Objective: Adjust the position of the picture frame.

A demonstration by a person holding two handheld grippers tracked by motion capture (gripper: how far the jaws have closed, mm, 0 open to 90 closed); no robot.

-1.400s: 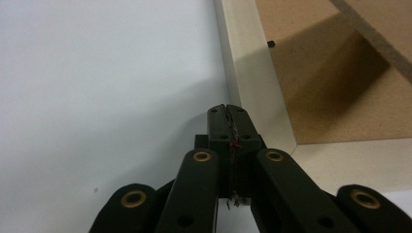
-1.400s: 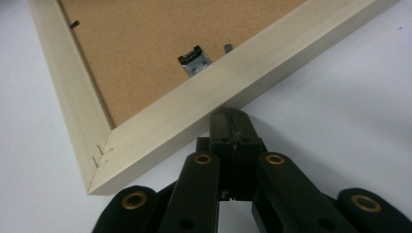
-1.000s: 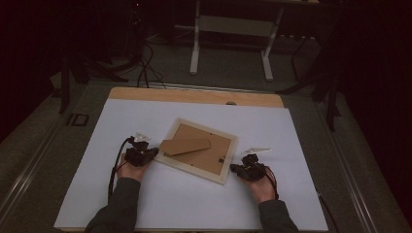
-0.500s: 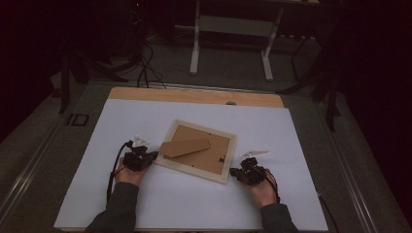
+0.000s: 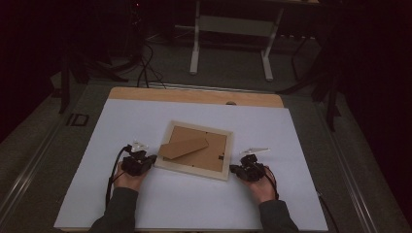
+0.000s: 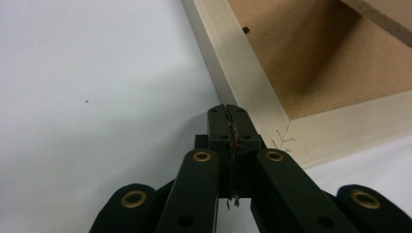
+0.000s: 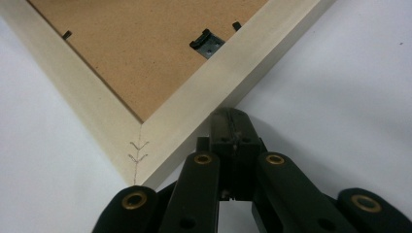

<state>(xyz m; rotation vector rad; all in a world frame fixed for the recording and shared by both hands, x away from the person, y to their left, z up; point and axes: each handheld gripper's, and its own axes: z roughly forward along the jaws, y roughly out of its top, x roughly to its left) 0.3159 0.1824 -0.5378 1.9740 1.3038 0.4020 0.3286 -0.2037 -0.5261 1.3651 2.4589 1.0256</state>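
A big bench (image 5: 121,208) with a white top stands in a dark room. In the middle of it lies a picture frame (image 5: 194,167), face down, so its brown back is up. A brown stand flap (image 5: 183,147) lies across that back. The frame is turned a little, and its long side runs from left to right between the two hands.

The left hand-held gripper (image 5: 152,158) is at the frame's near left corner. The frame lies just to its right. Its jaws are pressed together with nothing between them, and the tip sits right at the pale wood edge (image 6: 252,82). It may be touching the wood, but the room is dim and I cannot be sure.

The right hand-held gripper (image 5: 234,169) is at the near right corner, with the frame just to its left. Its jaws are pressed together too, empty, right at the wood (image 7: 194,111). A small metal hanger clip (image 7: 207,42) shows on the back.

Both hands are about as near as each other. Both forearms come in low from the near side, hands resting flat, tips pointing inward at the frame.
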